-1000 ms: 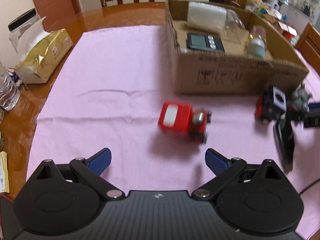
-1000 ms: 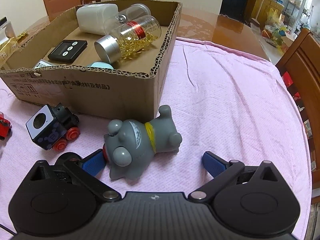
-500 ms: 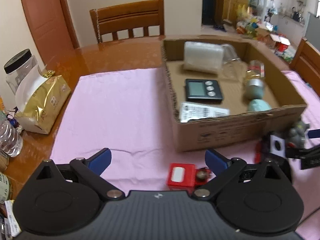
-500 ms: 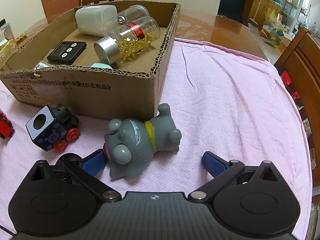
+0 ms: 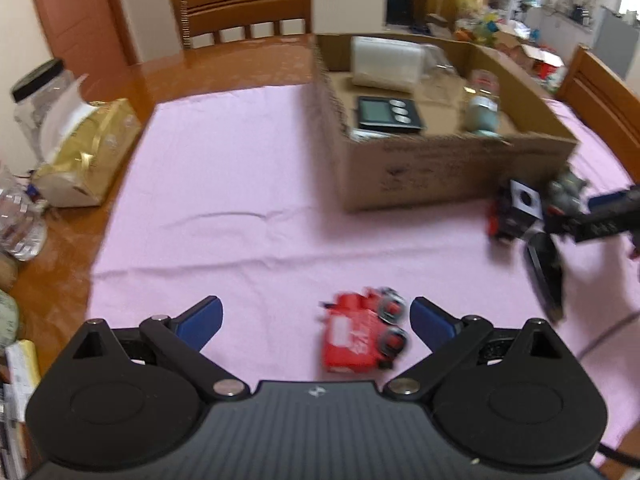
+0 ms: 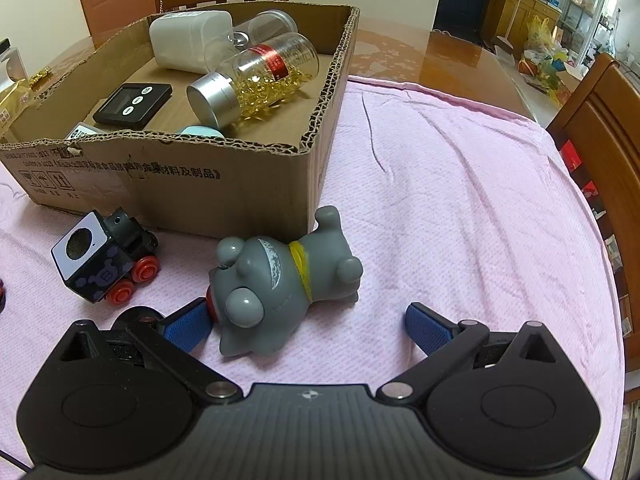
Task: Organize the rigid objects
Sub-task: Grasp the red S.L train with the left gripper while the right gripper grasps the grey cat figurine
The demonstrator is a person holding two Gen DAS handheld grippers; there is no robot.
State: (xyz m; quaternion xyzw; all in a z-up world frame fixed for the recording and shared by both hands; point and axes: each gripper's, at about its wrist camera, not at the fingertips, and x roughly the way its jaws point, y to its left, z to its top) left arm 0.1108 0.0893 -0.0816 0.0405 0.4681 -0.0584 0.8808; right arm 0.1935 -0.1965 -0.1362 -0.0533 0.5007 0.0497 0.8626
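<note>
My left gripper (image 5: 316, 318) is open, and a red toy train (image 5: 362, 334) lies on its side between its fingers, close to the right one. My right gripper (image 6: 308, 326) is open around a grey dog figure (image 6: 280, 276) lying on the pink cloth; the left fingertip (image 6: 188, 324) touches the dog's head. A black toy train (image 6: 104, 256) with red wheels stands to the left of the dog. Behind them a cardboard box (image 6: 180, 176) holds a capsule bottle (image 6: 256, 78), a black timer (image 6: 132, 104) and a white container (image 6: 188, 38). The left wrist view also shows the box (image 5: 440, 168) and the black train (image 5: 516, 210).
A pink cloth (image 5: 224, 184) covers the wooden table (image 5: 240, 68). At the left edge sit a gold packet (image 5: 88, 152), a clear jar (image 5: 40, 108) and a plastic bottle (image 5: 16, 220). Wooden chairs (image 5: 244, 12) stand behind and at the right (image 6: 600, 128).
The left gripper has dropped back toward the cloth and the red train now lies between its fingers. The right gripper has barely moved, still open at the dog.
</note>
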